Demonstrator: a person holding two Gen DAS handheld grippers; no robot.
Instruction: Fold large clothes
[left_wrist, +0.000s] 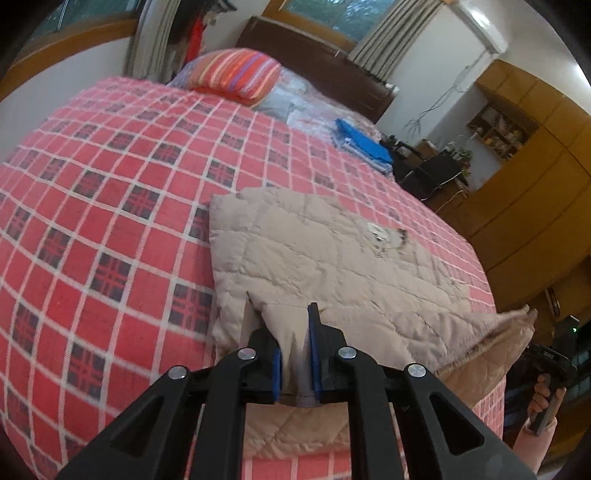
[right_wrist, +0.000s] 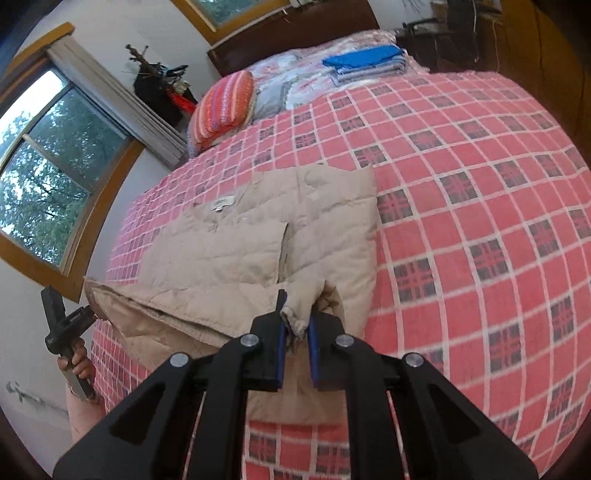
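Jaws on both sides are pinched onto fabric — the left gripper has a thick wad of the beige quilted jacket clamped between its blue pads, and the right gripper is closed narrow on a bunched bit of the same garment's near edge.

Jacket's location: it's laid out on the bed with the red checked bedspread, toward the near edge, with some of it hanging over the side. The near hem is being held up off the covers by both grippers at once, so a lifted flap is formed along the front while the far half lies flat (a white label can be seen on the flat part).

Progress, as it can be judged: a lengthwise fold looks to be already made, since one panel is seen lying over another in the right wrist view. A crosswise fold seems to be in hand — the raised edge would need to be carried over to the far end and laid down. After that, maybe one more fold and some smoothing. Roughly halfway, it'd be guessed.

A stack of folded blue cloth is sat up near the striped pillow, well apart from the jacket.
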